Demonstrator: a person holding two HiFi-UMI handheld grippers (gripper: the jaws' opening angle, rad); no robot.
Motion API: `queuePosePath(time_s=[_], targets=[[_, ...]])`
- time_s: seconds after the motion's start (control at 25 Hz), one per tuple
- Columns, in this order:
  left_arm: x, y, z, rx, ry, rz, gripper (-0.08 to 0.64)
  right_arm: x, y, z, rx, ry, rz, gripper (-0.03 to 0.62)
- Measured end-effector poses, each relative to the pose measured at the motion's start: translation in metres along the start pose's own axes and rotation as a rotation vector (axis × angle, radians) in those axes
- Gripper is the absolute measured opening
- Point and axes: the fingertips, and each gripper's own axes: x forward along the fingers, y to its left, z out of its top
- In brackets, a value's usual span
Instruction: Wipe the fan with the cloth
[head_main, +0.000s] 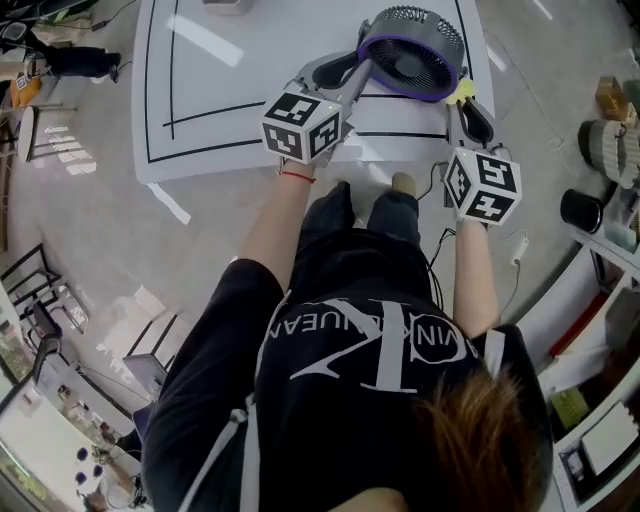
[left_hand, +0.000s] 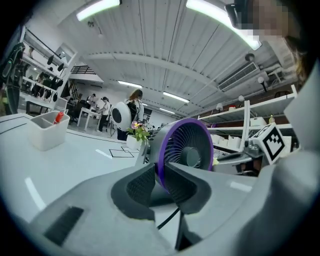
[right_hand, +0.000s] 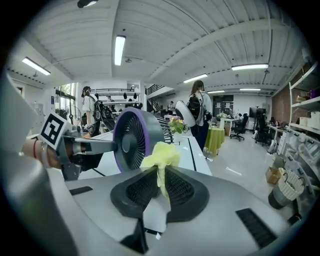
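Left fingers (left_hand: 141, 186) grip the fan (left_hand: 184, 146); right fingers (right_hand: 183, 191) pinch the yellow cloth (right_hand: 161, 155).

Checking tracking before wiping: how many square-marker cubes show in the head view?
2. One cube on the left claw, beside the fan; the other on the right claw, near the table's front edge. None seems hidden.

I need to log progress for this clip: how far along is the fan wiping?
Done: the cloth is picked up, pinched in the right gripper, and the left gripper clamps the fan by its purple rim, steadying it. In hand: the cloth is up beside that rim; contact is unclear. Left: the wiping itself.
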Motion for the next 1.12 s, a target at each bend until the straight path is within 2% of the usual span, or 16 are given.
queuePosePath(time_s=[0.28,0.48,0.64,0.72,0.8,0.88,0.96,1.12], targets=[[0.002,-0.014,-0.006,-0.023,-0.010,0.021,0.060,0.018,-0.028,0.005,-0.023,-0.002,-0.026,0.046],[0.002,-0.015,-0.008,-0.043,-0.025,0.040,0.058,0.026,-0.034,0.007,-0.038,-0.002,-0.029,0.046],[0.001,-0.013,-0.009,-0.024,-0.021,0.036,0.062,0.002,-0.025,0.023,-0.029,-0.098,-0.058,0.046],[0.001,-0.014,-0.010,-0.004,-0.013,0.026,0.067,-0.017,-0.014,0.036,-0.058,-0.171,-0.062,0.046],[0.001,-0.014,-0.009,0.011,-0.004,0.023,0.069,-0.031,0.005,0.045,-0.148,-0.232,-0.046,0.046],[0.000,-0.015,-0.008,0.032,0.002,0.030,0.069,-0.036,0.029,0.052,-0.311,-0.270,-0.005,0.046],[-0.002,-0.015,-0.007,0.056,-0.002,0.042,0.066,-0.030,0.055,0.051,-0.490,-0.254,0.050,0.046],[-0.003,-0.014,-0.007,0.060,-0.016,0.043,0.064,-0.003,0.087,0.055,-0.703,-0.221,0.066,0.046]])
